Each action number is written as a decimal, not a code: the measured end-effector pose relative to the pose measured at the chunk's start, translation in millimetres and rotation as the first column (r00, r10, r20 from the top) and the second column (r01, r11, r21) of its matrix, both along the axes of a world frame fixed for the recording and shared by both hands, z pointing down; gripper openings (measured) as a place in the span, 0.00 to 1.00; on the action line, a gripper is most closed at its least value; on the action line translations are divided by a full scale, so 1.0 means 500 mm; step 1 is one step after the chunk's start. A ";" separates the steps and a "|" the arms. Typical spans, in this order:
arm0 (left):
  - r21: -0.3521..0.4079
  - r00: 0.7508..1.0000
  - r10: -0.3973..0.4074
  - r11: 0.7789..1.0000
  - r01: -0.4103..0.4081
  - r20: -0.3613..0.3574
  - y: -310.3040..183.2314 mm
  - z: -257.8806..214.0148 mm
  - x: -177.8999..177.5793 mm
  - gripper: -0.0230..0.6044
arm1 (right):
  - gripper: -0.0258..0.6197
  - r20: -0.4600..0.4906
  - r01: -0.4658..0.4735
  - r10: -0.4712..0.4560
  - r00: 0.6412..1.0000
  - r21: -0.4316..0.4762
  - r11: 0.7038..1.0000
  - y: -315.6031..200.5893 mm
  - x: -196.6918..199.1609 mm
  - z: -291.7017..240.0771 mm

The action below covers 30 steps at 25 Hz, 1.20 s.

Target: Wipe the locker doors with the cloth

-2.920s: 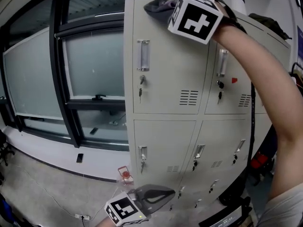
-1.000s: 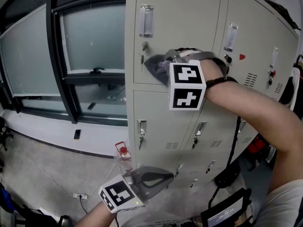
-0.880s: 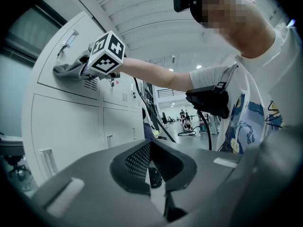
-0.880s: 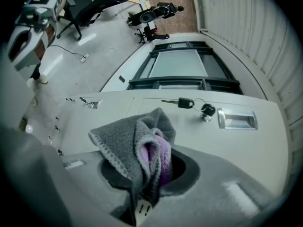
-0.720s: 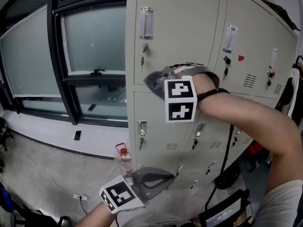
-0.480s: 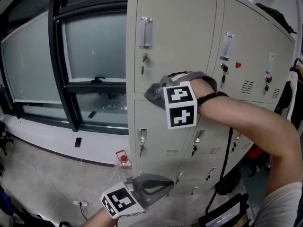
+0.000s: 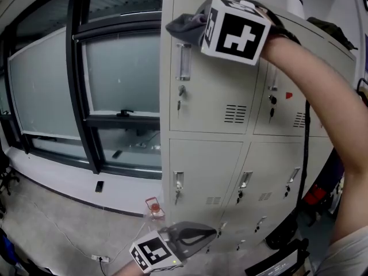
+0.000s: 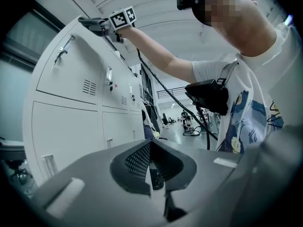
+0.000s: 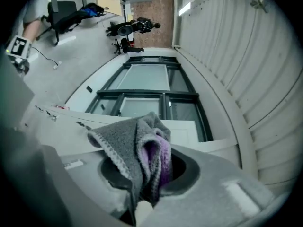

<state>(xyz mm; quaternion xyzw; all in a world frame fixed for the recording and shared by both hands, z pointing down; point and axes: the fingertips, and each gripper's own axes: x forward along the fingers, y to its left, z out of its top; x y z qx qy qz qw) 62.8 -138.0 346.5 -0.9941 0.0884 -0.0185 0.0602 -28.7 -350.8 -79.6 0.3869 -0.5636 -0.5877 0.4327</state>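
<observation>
Grey cloth (image 7: 183, 23) clamped in right gripper (image 9: 150, 176) jaws at shut locker door (image 7: 215, 94) top corner, left gripper (image 8: 154, 171) jaws together, empty.

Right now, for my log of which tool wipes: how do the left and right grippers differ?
The right gripper is shut on the cloth; the left gripper is shut on nothing. The right gripper is raised to the upper edge of the top locker door; the left gripper hangs low. Both carry marker cubes.

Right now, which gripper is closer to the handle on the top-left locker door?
Right. The right gripper, shut on the cloth, is just above the handle; the left gripper hangs far below it.
</observation>
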 end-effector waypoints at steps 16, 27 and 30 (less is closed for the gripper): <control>-0.027 0.999 -0.039 0.999 0.039 -0.012 -0.010 0.018 -0.043 0.04 | 0.18 0.027 -0.101 0.101 0.995 0.016 0.995 -0.120 0.002 -0.033; -0.035 1.000 -0.014 0.999 0.014 -0.006 -0.002 0.028 -0.037 0.04 | 0.18 -0.058 -0.081 0.081 0.995 -0.012 0.997 -0.122 -0.019 0.078; -0.037 1.000 -0.019 0.999 0.019 -0.007 -0.005 0.028 -0.042 0.04 | 0.18 -0.042 -0.091 0.091 0.995 0.004 0.996 -0.121 -0.012 0.081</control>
